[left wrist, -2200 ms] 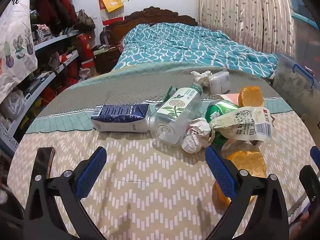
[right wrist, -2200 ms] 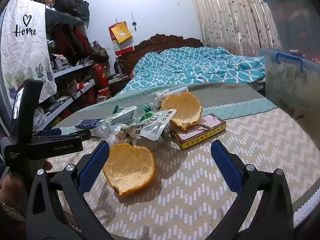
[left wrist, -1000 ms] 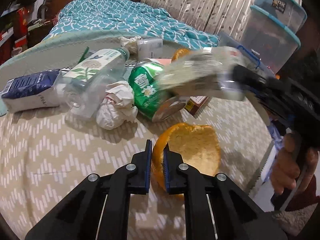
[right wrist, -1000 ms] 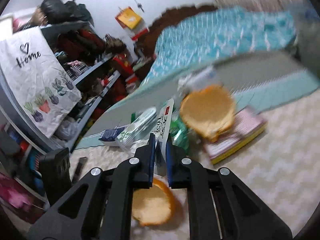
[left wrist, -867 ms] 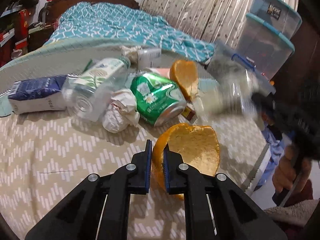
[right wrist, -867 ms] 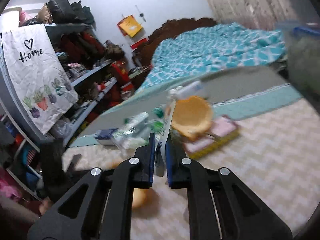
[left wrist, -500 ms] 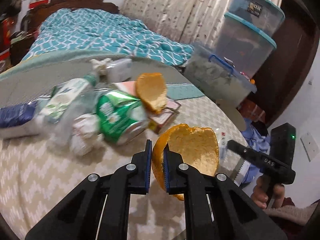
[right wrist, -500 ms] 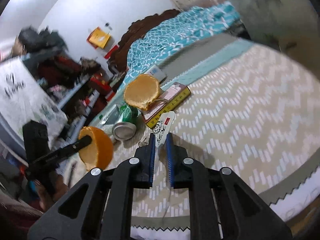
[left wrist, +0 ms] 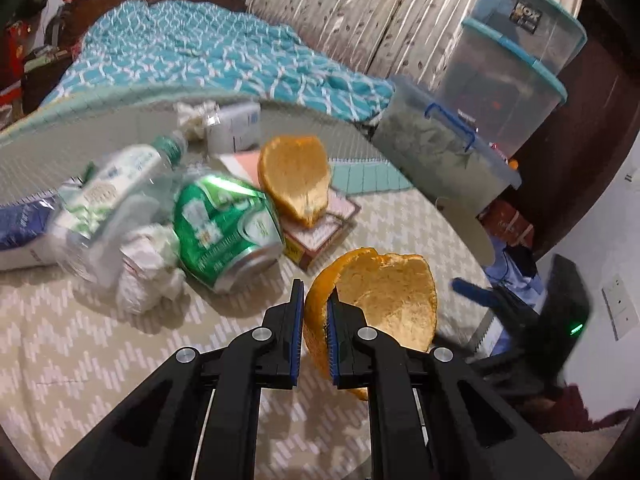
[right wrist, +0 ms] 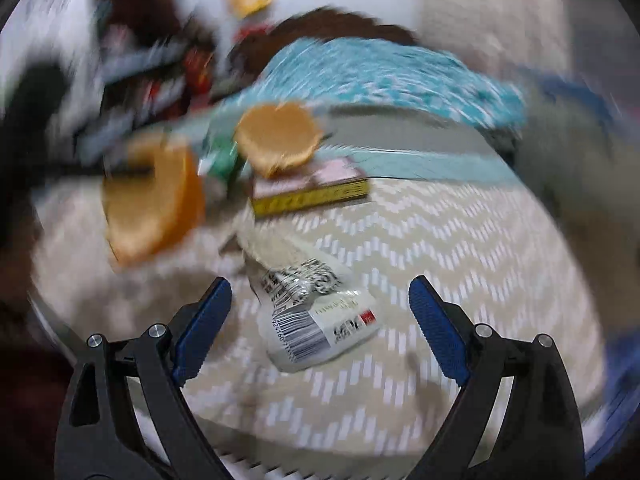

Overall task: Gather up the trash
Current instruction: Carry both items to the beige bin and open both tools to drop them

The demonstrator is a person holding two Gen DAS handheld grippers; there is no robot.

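My left gripper (left wrist: pixel 314 300) is shut on the rim of an orange peel half (left wrist: pixel 384 300) and holds it above the table; the peel also shows in the right wrist view (right wrist: pixel 156 204). My right gripper (right wrist: pixel 320 320) is open, and a white plastic wrapper (right wrist: pixel 316 320) lies between its fingers on the chevron tablecloth (right wrist: pixel 460 248). On the table lie a second orange peel (left wrist: pixel 296 180), a green can (left wrist: pixel 224 232), a clear bottle (left wrist: pixel 108 200), crumpled paper (left wrist: pixel 144 272) and a flat box (left wrist: pixel 320 232).
A blue carton (left wrist: pixel 20 232) lies at the table's left. A white packet (left wrist: pixel 234 128) sits at the back. Stacked plastic storage bins (left wrist: pixel 500 92) stand right of the table. A bed (left wrist: pixel 200 52) is behind. The right wrist view is blurred.
My right gripper has opened and let go of the wrapper, which now lies on the tablecloth. My left gripper still holds the orange peel, lifted and moved right.
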